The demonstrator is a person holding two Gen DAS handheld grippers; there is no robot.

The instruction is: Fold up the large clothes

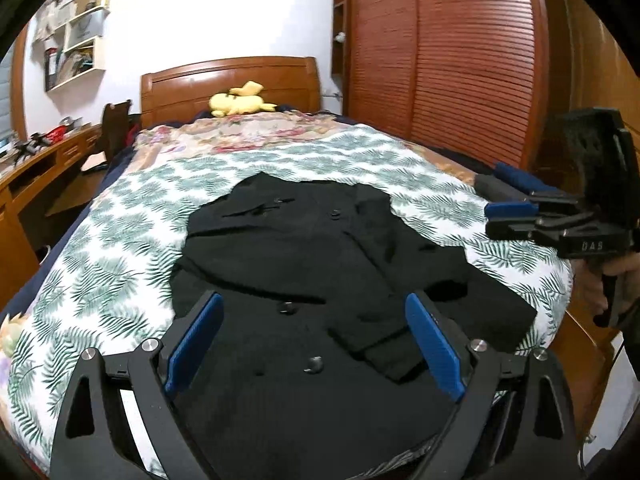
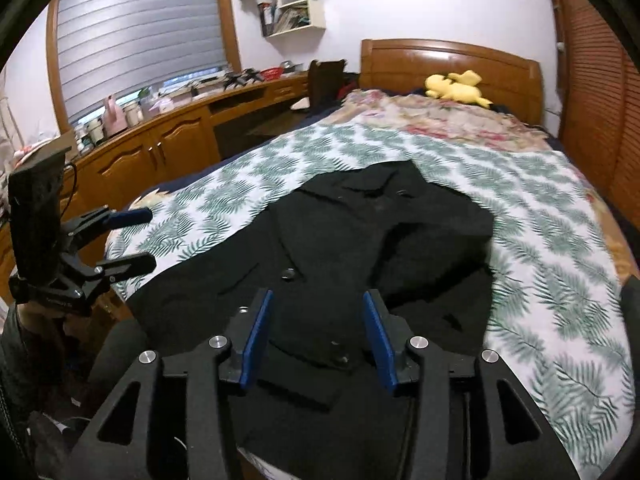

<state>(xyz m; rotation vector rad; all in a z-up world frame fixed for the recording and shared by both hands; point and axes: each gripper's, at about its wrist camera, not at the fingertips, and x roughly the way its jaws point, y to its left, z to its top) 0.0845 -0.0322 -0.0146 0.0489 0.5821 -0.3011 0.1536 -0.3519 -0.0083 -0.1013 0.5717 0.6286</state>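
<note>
Broadly, both views take in the bed, its leaf-print cover bearing the task item: a black coat laid flat over the near half, buttons up, collar toward the headboard. Left wrist view alone shows the slatted wardrobe doors along the bed's far side, and one coat sleeve folded across the body toward the right edge. Right wrist view alone shows the shuttered window and the wooden desk run beneath it. Yellow plush toy sits by the headboard in both. Left gripper hovers over the coat's lower front, fingers spread wide, nothing between them. Right gripper likewise sits above the hem region, blue pads apart with no cloth pinched; the fabric beneath is dark and slightly blurred, so contact there is uncertain.
</note>
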